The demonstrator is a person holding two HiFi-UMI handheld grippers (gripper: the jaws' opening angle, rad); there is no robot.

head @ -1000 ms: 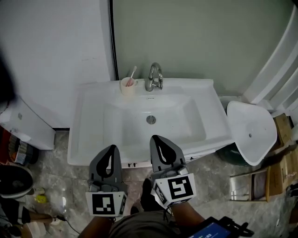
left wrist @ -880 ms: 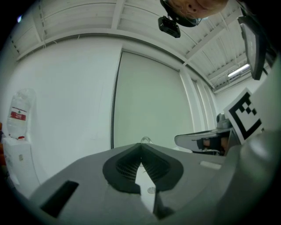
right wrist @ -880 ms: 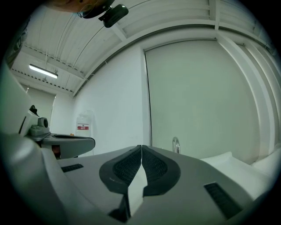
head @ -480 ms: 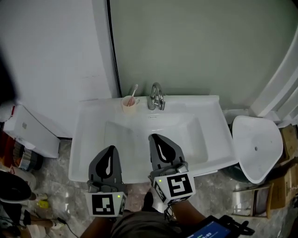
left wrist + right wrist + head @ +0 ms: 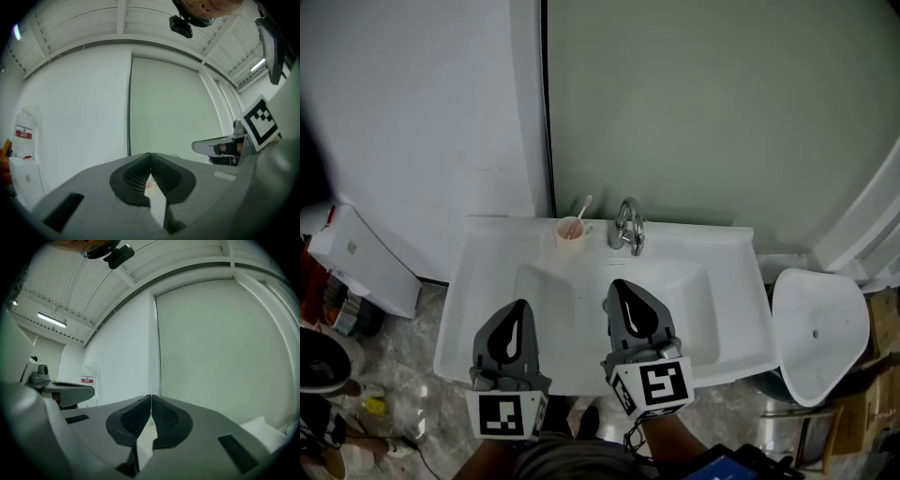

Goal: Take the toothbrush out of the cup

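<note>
A small cream cup (image 5: 571, 231) stands on the back rim of the white washbasin (image 5: 487, 253), just left of the chrome tap (image 5: 627, 226). A pale toothbrush (image 5: 582, 205) leans out of it toward the upper right. My left gripper (image 5: 518, 307) hovers shut over the basin's front left, empty. Beside it my right gripper (image 5: 619, 286) is also shut and empty, over the bowl's front. Both point toward the wall, well short of the cup. In the two gripper views the jaws meet with nothing between them (image 5: 149, 159) (image 5: 151, 398), and the cup is hidden.
A white and pale green wall rises behind the basin. A white toilet (image 5: 818, 330) stands at the right. A white box-shaped unit (image 5: 361, 258) and clutter on the floor sit at the left.
The view has closed in on the basin: both grippers have moved forward from in front of its front edge to over it. The cup and tap now sit lower in the picture.
</note>
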